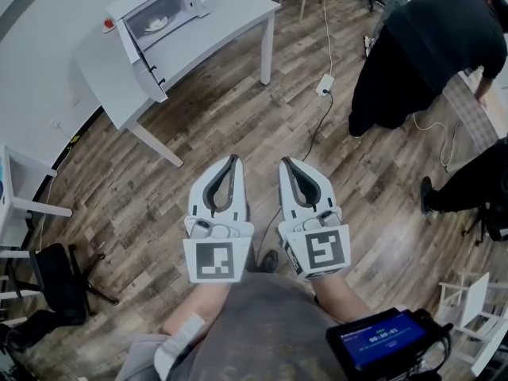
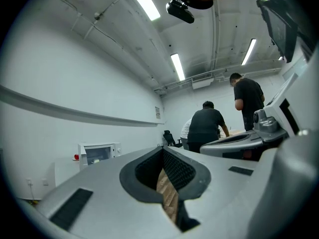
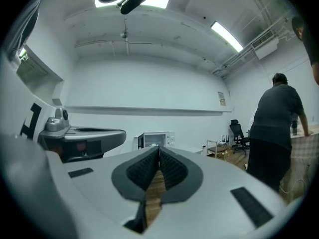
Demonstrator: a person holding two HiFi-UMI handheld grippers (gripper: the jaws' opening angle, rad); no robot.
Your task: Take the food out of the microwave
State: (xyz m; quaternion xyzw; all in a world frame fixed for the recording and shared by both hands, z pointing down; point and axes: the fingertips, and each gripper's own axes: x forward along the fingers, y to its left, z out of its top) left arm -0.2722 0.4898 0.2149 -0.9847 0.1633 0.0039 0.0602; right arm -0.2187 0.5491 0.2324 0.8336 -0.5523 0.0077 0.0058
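A white microwave (image 1: 163,6) stands on a white table (image 1: 214,30) far ahead, its door (image 1: 144,60) swung open toward me. Inside the cavity lies a pale plate of food (image 1: 155,24). The microwave shows small in the left gripper view (image 2: 98,154) and the right gripper view (image 3: 155,139). Both grippers are held side by side over the wooden floor, level and well short of the table. The left gripper (image 1: 232,159) (image 2: 163,149) has its tips together with nothing between them. The right gripper (image 1: 286,162) (image 3: 159,147) is likewise shut and empty.
A person in dark clothes (image 1: 429,54) bends over at the right, with another person's leg (image 1: 468,185) nearby. A power strip with its cable (image 1: 324,84) lies on the floor between me and the table. A black stool (image 1: 55,280) stands at the left, and a small red object (image 1: 108,26) lies beside the microwave.
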